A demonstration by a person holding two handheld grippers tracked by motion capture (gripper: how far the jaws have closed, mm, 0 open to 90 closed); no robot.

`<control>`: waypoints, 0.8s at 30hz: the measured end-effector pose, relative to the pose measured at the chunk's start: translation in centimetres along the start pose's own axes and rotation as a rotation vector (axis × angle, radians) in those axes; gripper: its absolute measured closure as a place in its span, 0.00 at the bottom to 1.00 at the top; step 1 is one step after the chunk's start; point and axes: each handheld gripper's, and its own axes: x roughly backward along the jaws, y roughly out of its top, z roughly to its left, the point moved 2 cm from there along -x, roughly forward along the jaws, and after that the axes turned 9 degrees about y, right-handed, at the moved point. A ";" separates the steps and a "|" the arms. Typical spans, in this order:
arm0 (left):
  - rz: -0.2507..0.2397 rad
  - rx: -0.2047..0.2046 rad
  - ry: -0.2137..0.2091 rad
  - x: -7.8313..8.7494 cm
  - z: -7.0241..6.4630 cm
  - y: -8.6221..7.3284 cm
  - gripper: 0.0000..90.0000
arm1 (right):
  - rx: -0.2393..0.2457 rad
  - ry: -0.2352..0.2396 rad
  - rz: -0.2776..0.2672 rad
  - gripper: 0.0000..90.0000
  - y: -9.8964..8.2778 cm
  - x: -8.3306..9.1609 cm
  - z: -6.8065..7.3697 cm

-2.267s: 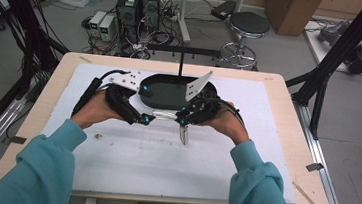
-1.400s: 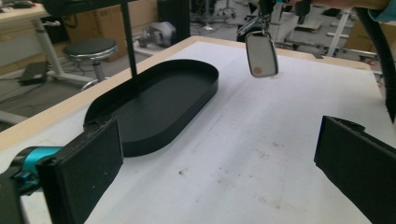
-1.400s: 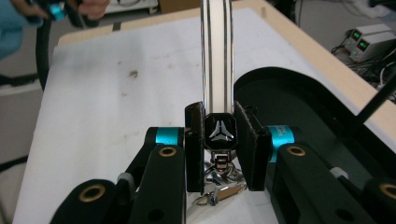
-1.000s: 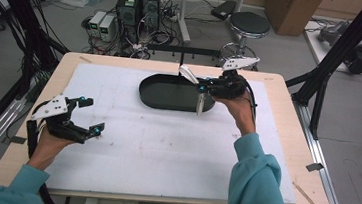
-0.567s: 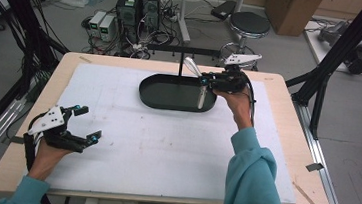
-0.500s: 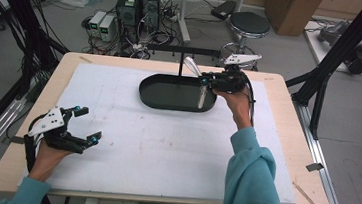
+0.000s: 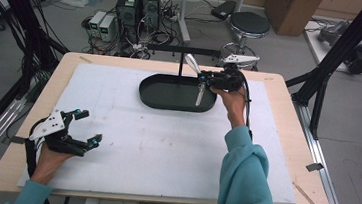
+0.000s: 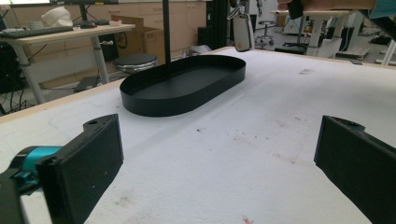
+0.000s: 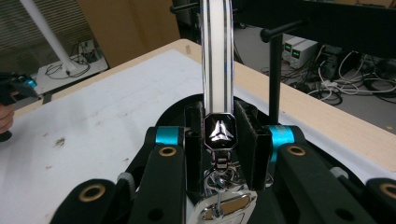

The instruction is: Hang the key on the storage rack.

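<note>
Black tray (image 7: pixel 177 94) near far edge, table (image 7: pixel 164 145) open

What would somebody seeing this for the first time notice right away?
Probably the black oval tray at the far middle of the white table. Just above its right end, the right gripper is shut on a shiny metal strip. The left gripper hangs open near the table's front left corner.
</note>
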 end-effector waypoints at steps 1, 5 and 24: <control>-0.004 -0.001 -0.005 0.0 -0.1 -0.1 0.02 | -0.003 -0.003 -0.006 0.83 -0.1 -0.1 -0.2; -0.008 0.000 -0.012 -0.1 -0.2 -0.1 0.02 | -0.015 -0.007 -0.014 0.83 -0.3 -0.2 -0.7; -0.003 0.005 -0.023 -0.1 -0.2 -0.4 0.02 | -0.065 -0.026 -0.049 0.83 -1.2 -0.5 -2.4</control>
